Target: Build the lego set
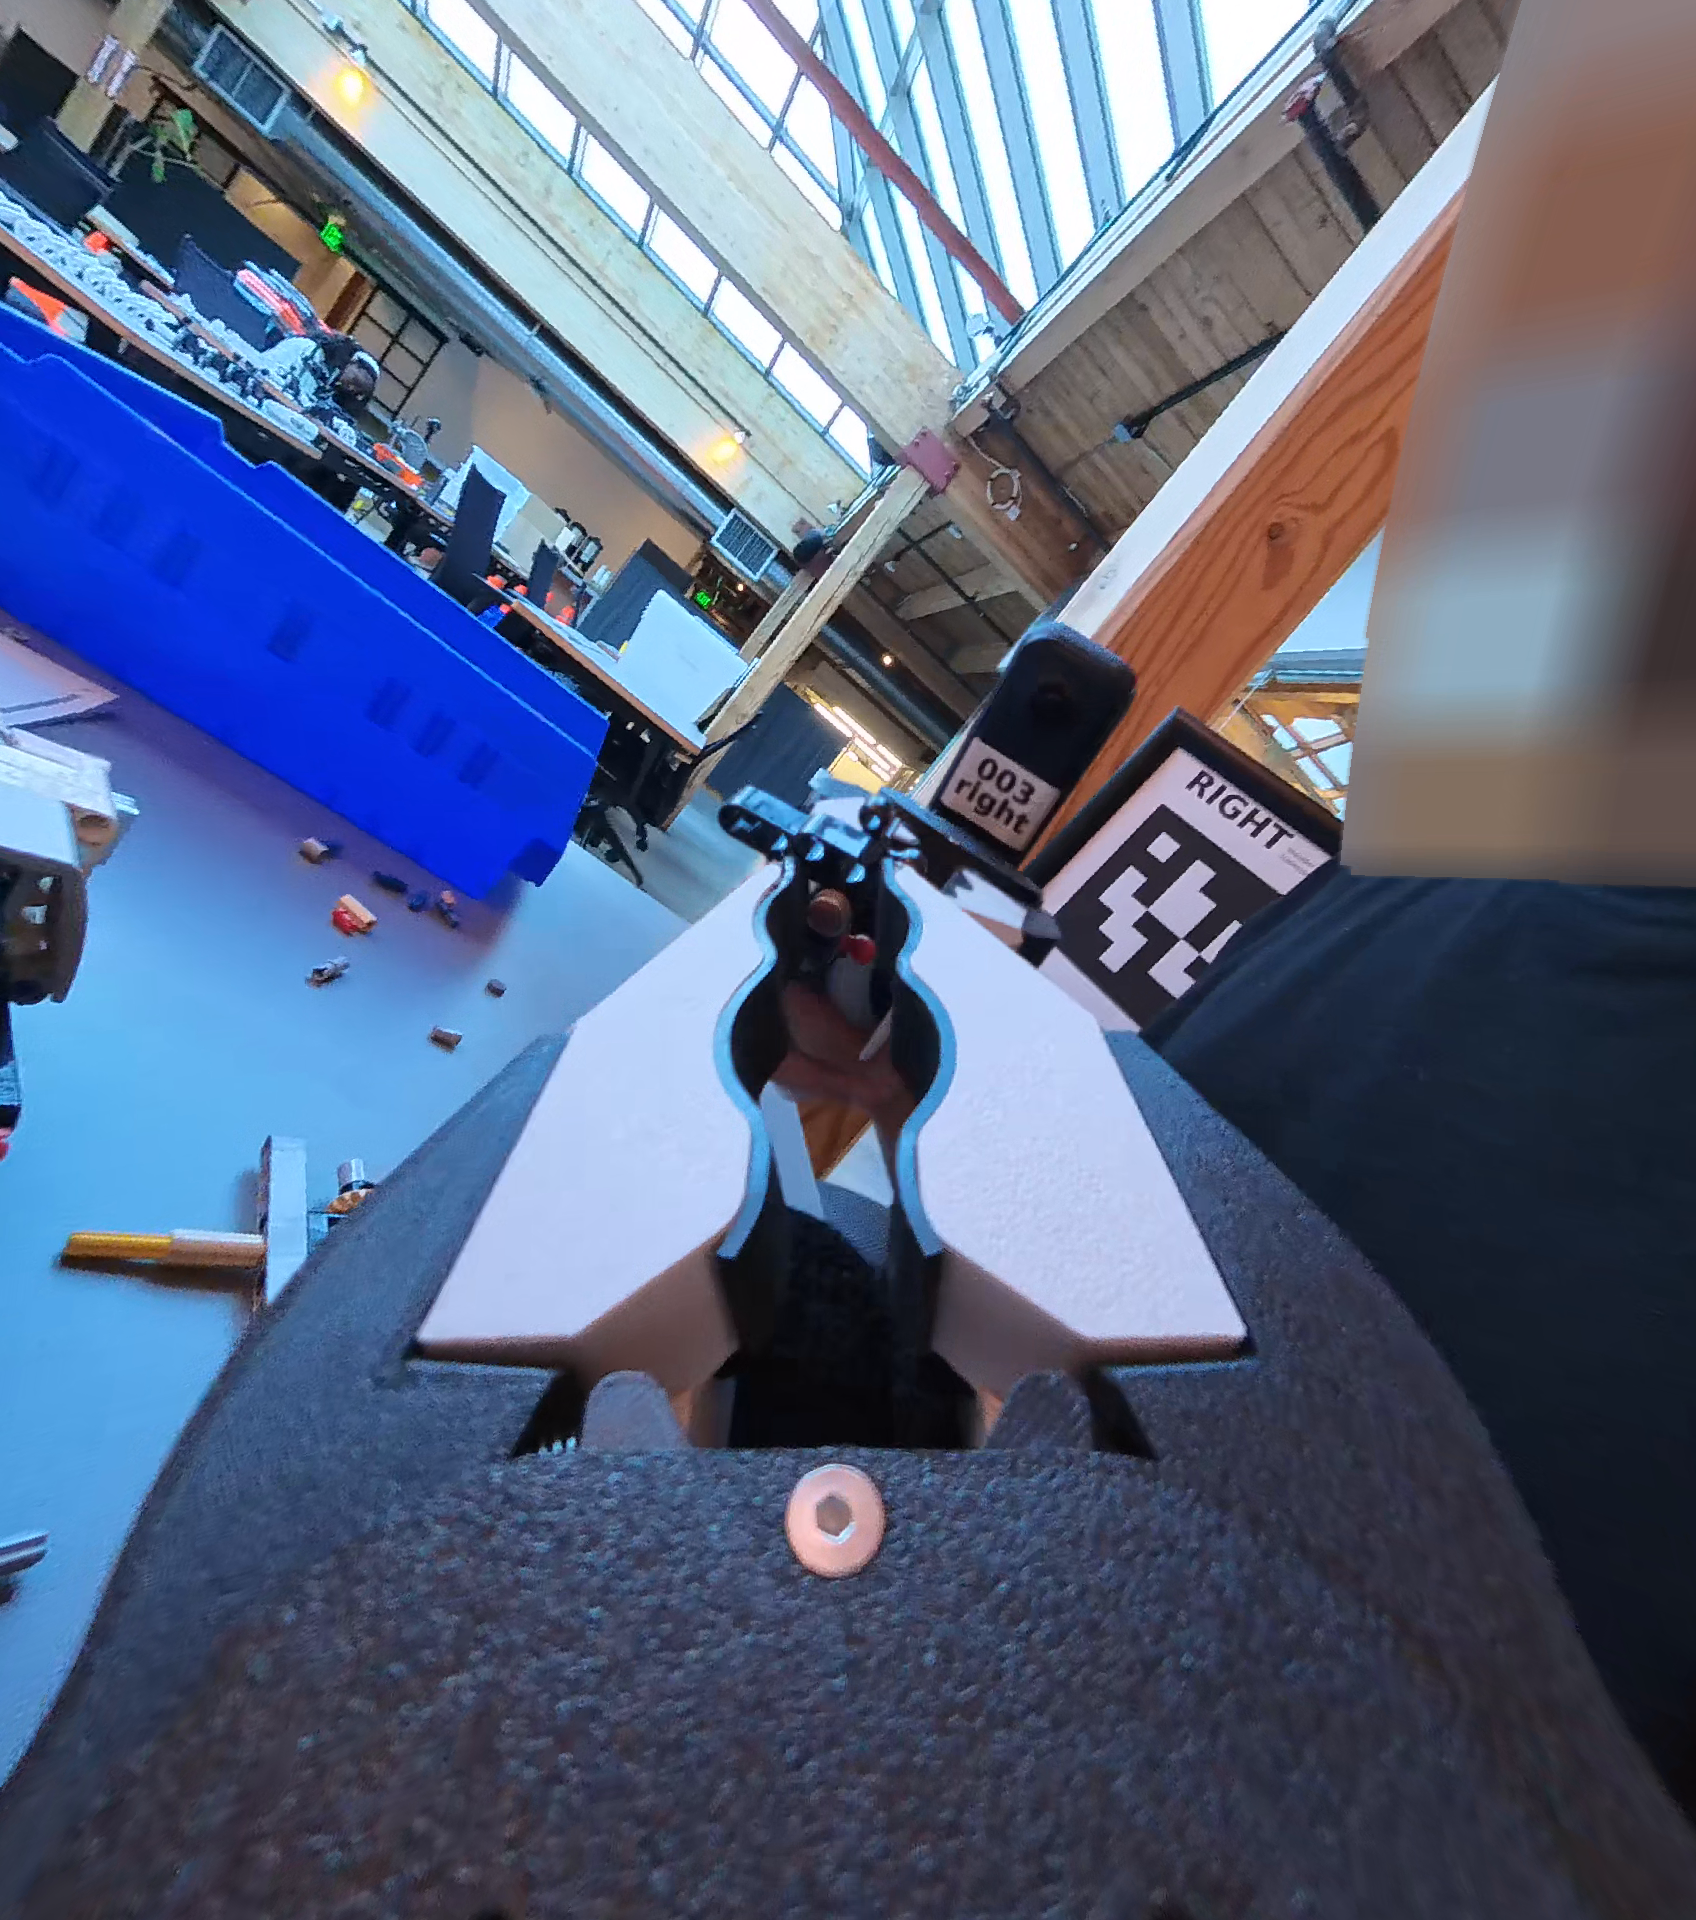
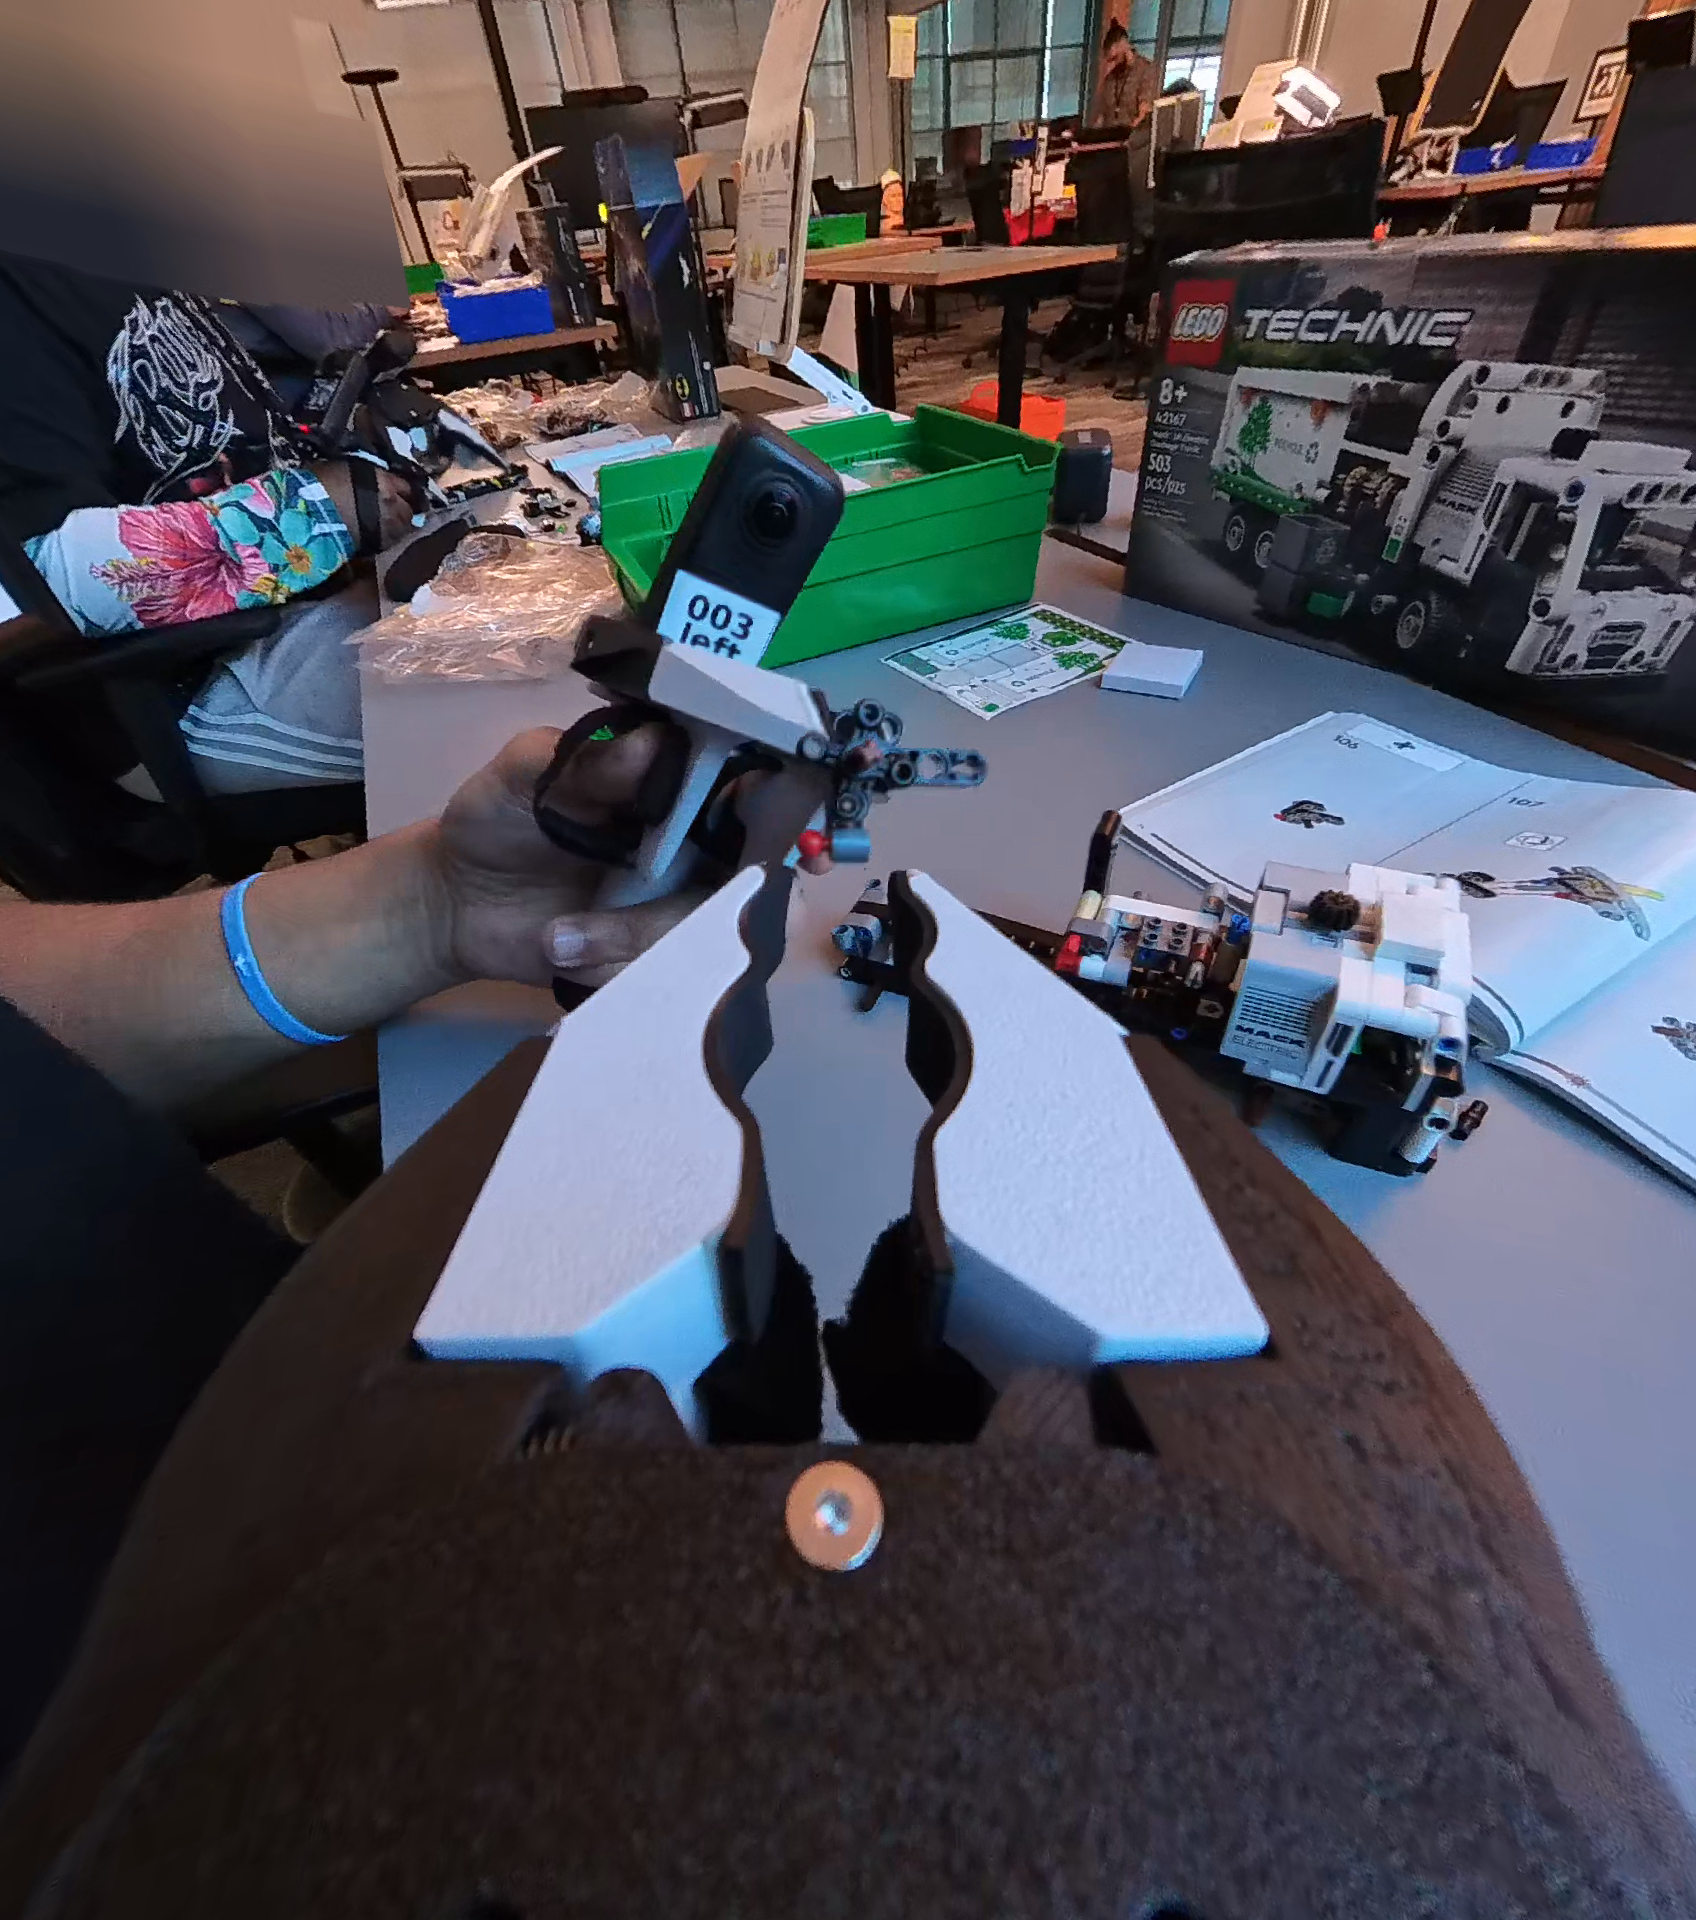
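My left gripper [image 1: 839, 868] is shut on a small dark grey Technic assembly [image 1: 818, 831] with a red pin, held up in the air. In the right wrist view the same left gripper [image 2: 828, 732] sits in a hand and holds the assembly [image 2: 875, 769] above the table. My right gripper [image 2: 842, 885] is open and empty, just below and in front of that assembly. The partly built white truck [image 2: 1343, 987] stands on the grey table to the right of my right gripper, and also shows at the left edge of the left wrist view [image 1: 2, 883].
An open instruction booklet [image 2: 1571, 862] lies behind the truck, with the set's box [image 2: 1446, 468] and a green bin [image 2: 875, 520] farther back. A blue bin [image 1: 231, 592] and loose small pieces [image 1: 356, 914] lie on the table. A person's floral sleeve [image 2: 200, 540] is at the left. Left and right tips are no more than a few centimetres apart.
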The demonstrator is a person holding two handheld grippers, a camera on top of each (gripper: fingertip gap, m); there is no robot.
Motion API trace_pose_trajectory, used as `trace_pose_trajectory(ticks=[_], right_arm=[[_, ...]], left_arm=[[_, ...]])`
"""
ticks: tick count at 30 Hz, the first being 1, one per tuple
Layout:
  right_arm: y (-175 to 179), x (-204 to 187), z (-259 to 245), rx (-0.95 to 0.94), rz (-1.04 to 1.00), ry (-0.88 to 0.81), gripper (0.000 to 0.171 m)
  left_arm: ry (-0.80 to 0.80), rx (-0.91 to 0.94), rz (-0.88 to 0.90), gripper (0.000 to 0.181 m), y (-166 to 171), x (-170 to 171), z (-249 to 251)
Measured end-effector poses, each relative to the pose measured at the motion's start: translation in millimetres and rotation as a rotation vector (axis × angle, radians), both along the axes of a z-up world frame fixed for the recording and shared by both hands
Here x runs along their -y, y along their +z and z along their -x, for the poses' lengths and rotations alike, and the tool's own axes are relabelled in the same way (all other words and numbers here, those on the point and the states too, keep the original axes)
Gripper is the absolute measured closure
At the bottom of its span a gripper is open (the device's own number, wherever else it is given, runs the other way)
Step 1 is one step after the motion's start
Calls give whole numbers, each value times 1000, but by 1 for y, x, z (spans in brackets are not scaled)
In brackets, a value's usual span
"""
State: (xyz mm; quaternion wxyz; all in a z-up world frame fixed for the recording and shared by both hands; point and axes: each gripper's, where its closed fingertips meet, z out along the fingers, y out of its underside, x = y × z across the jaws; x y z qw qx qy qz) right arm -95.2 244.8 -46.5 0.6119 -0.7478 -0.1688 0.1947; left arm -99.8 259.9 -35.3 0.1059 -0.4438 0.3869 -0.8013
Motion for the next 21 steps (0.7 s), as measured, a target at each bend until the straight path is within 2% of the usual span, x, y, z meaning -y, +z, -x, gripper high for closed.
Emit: trace_pose_trajectory(ticks=[9,17,21], right_arm=[[6,-3,5,-68,-14,-4,153],[8,2,11,-166,0,70,156],[9,5,14,-210,11,106,151]], left_arm=[[-15,14,15,172,0,3,2],[-49,60,18,172,8,11,4],[-44,63,-15,173,8,15,3]])
